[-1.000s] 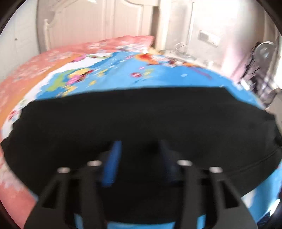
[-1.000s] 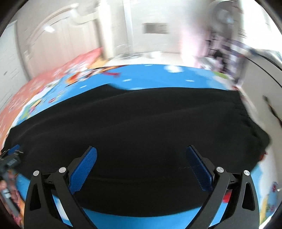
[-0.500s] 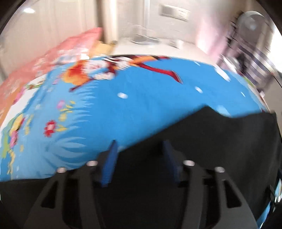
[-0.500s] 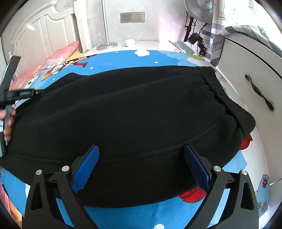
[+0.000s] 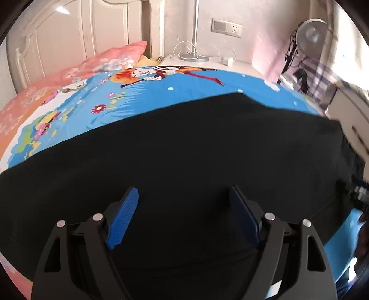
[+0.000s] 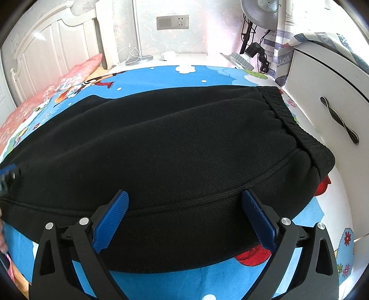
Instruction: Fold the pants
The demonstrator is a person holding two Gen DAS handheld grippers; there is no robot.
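Note:
Black pants (image 5: 184,147) (image 6: 175,143) lie flat across a bed with a blue cartoon sheet (image 5: 143,97) (image 6: 161,78). Their ribbed elastic waistband (image 6: 290,120) is at the right end in the right wrist view. My left gripper (image 5: 184,196) hovers open over the middle of the fabric, nothing between its blue pads. My right gripper (image 6: 184,198) is also open, its fingers straddling the near side seam without pinching it. The left gripper's tip (image 6: 8,175) shows at the left edge of the right wrist view.
A pink pillow (image 5: 76,71) and white headboard (image 5: 69,34) lie far left. Behind the bed are a white nightstand (image 5: 207,62) with cables and a fan (image 6: 260,11). A white drawer cabinet (image 6: 329,92) stands close to the right of the bed.
The left gripper, nearly shut on the fabric and swinging across the bed before, now stands open over the flat pants. The right gripper stayed open and moved slightly closer to the pants.

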